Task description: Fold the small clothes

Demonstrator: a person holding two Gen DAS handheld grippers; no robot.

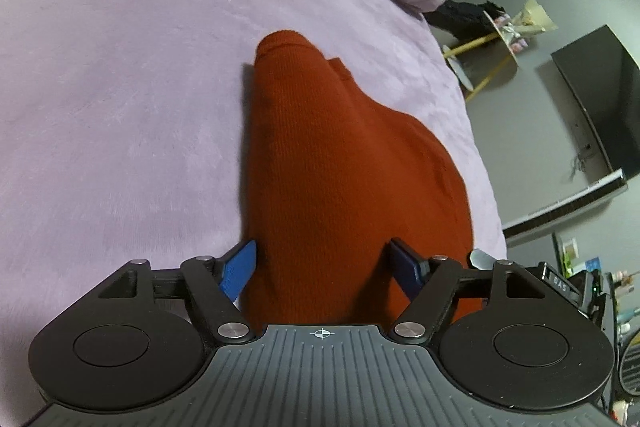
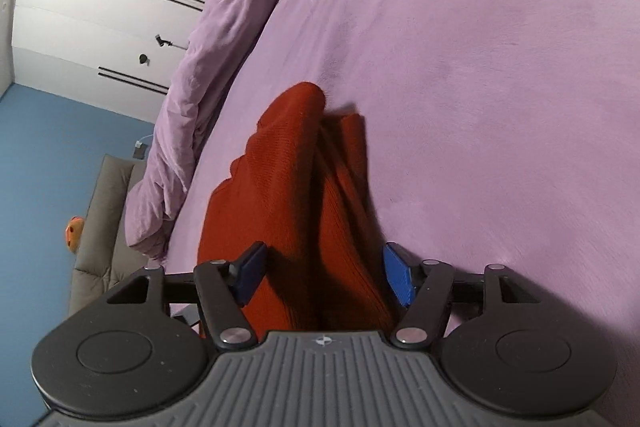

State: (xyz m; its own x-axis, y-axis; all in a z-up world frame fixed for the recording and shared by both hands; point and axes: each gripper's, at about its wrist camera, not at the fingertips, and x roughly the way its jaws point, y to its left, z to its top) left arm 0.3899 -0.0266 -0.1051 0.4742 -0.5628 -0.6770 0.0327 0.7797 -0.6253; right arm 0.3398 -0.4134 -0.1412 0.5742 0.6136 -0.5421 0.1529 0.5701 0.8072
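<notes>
Item: rust-red ribbed knit garment, bunched on the lilac plush bed, lay between the spread jaws of left gripper and right gripper; fold apparently mid-way, next requiring closure on fabric.

The left gripper is built of black linkage arms pinned with round silver screws, and its two fingers are faced in blue. A grey ribbed plate with a small crosshair mark is flanked by two black discs. The right gripper is made the same way: blue fingers, black links, silver pivots, grey ribbed base.
</notes>
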